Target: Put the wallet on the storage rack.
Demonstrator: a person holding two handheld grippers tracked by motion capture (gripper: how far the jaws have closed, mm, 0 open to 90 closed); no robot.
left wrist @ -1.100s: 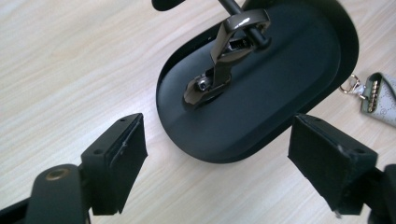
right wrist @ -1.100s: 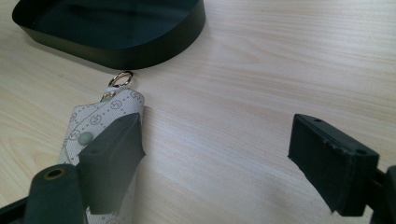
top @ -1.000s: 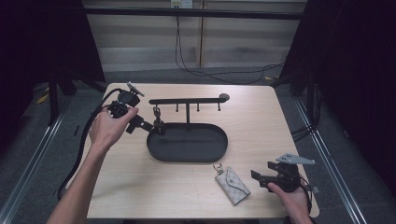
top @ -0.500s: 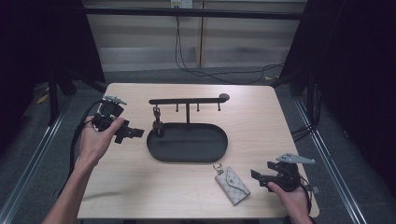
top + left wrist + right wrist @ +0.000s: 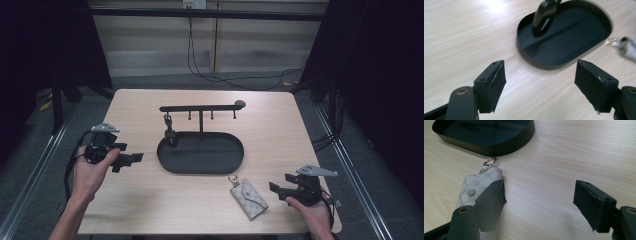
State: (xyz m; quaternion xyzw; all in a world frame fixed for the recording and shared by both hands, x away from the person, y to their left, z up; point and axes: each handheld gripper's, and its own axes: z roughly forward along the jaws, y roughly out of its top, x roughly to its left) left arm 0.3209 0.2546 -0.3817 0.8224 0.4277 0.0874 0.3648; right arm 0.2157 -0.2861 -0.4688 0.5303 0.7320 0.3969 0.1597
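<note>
While my right gripper (image 5: 281, 191) sits by the table's near right edge, its jaws, just narrowing, are spread with nothing between them; the grey key pouch (image 5: 249, 198) lies flat just beside its one jaw, ring toward the black oval tray (image 5: 200, 167). My left gripper (image 5: 126, 159) hovers left of the tray, jaws spread, empty, closing slightly. A black fob (image 5: 171, 138) hangs from the tray's hook bar (image 5: 200, 107). Wooden table (image 5: 280, 130) otherwise bare between us.

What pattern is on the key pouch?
Pale grey with a small repeating monogram print, clearest in the right gripper view: key pouch.
</note>
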